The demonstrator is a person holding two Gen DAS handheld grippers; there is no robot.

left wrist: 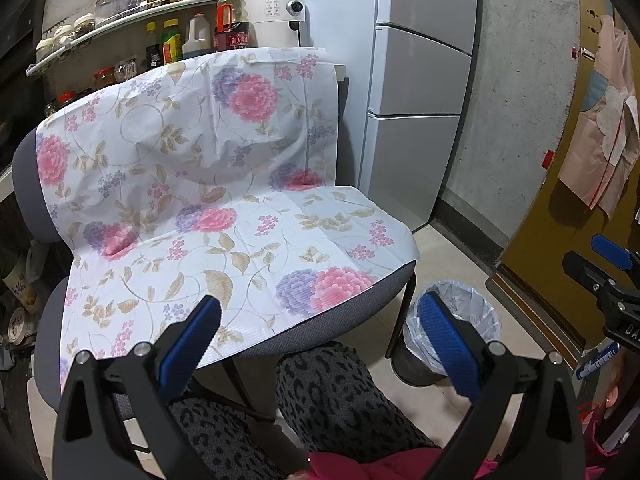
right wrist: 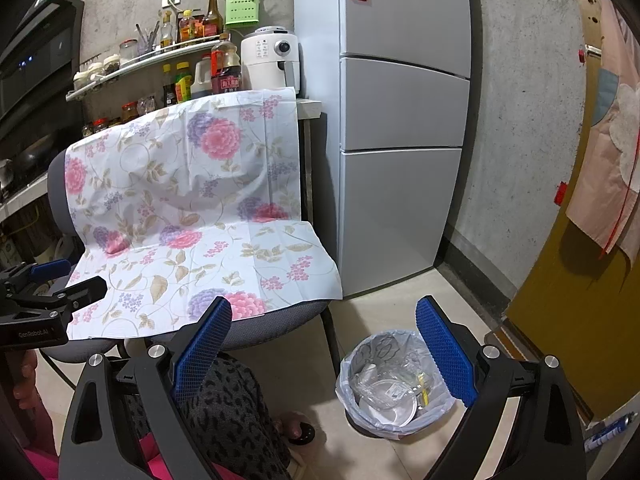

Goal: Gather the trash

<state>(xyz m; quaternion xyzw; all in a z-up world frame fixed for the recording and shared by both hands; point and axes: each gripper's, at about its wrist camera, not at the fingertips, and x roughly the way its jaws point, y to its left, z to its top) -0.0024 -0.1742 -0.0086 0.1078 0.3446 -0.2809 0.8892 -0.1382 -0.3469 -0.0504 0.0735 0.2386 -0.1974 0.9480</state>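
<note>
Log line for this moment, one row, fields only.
left gripper: open, empty | right gripper: open, empty | chair cover: no trash visible | bin: lined, holds clear plastic trash, on floor right of chair

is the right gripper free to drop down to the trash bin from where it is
Probably yes. The right gripper is open and empty, and the lined trash bin sits on the floor below it, beside the chair, nothing between them.

Lined trash bin beside draped chair
</note>
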